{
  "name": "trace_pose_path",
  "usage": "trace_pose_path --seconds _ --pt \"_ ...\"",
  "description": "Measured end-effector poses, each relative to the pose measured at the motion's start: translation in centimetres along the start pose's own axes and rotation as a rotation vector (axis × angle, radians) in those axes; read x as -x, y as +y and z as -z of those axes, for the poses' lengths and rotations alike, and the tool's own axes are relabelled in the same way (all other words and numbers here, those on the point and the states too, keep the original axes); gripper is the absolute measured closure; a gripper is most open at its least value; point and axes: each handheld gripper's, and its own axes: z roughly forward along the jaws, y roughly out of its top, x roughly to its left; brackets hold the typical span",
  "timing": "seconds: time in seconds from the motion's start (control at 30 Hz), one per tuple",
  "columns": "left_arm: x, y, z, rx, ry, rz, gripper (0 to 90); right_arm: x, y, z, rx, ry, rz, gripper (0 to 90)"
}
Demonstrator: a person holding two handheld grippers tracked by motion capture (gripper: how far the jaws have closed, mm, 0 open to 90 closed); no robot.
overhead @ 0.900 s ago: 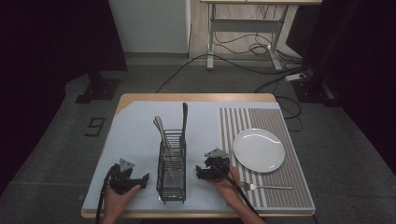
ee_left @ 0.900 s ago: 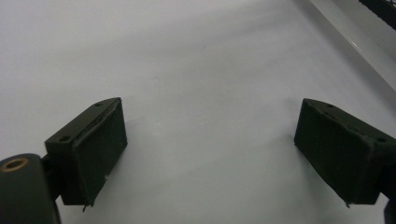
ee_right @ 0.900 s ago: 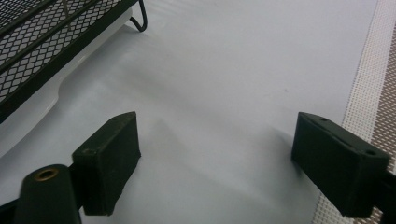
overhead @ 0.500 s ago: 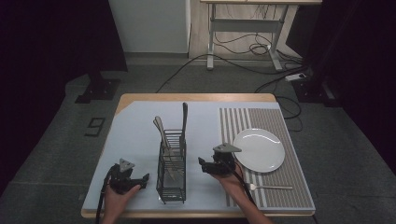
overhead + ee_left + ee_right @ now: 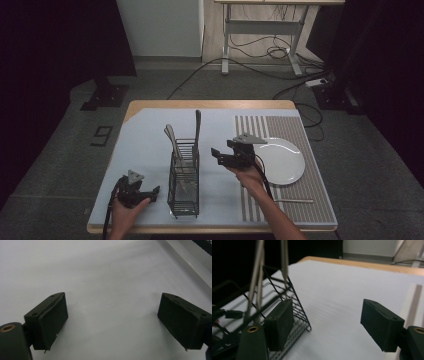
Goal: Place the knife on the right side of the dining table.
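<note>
A black wire cutlery basket [image 5: 183, 186] stands mid-table with a few metal utensils [image 5: 196, 131] upright in it. My left gripper [image 5: 153, 193] rests low on the pale mat left of the basket; in the left gripper view its jaws [image 5: 113, 311] stand wide apart over bare mat, holding nothing. My right gripper [image 5: 217, 154] hovers right of the basket, jaws pointing at it. In the right gripper view it [image 5: 328, 315] is open and empty, with the basket [image 5: 287, 293] and utensil handles [image 5: 258, 270] just beyond the left jaw.
A white plate [image 5: 281, 160] lies on a striped placemat [image 5: 320, 190] at the right. A single utensil [image 5: 294, 201] lies on that placemat near the front edge. The pale blue mat [image 5: 145, 145] covers the table's left and middle.
My right gripper has risen and moved away from the front edge, up beside the basket's top. The left gripper has stayed put.
</note>
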Motion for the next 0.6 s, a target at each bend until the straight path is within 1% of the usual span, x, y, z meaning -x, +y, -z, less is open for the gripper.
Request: trace_pose_path --seconds 0.07,0.2,0.27,0.37,0.6 --pt "0.0 0.0 0.0 0.0 0.0 0.0 8.9 -0.1 0.6 -0.2 0.011 0.029 0.005 29.2" --pt "0.0 0.0 0.0 -0.001 0.0 -0.001 8.9 -0.4 1.5 -0.8 0.031 0.052 0.013 29.3" --pt "0.0 0.0 0.0 -0.001 0.0 0.0 8.9 -0.4 1.7 -0.9 0.037 0.058 0.017 29.6" --pt "0.0 0.0 0.0 -0.001 0.0 -0.001 8.9 -0.6 2.1 -1.3 0.045 0.083 0.024 30.2" --pt "0.0 0.0 0.0 -0.001 0.0 -0.001 8.9 -1.0 2.9 -2.2 0.039 0.096 0.039 31.2"
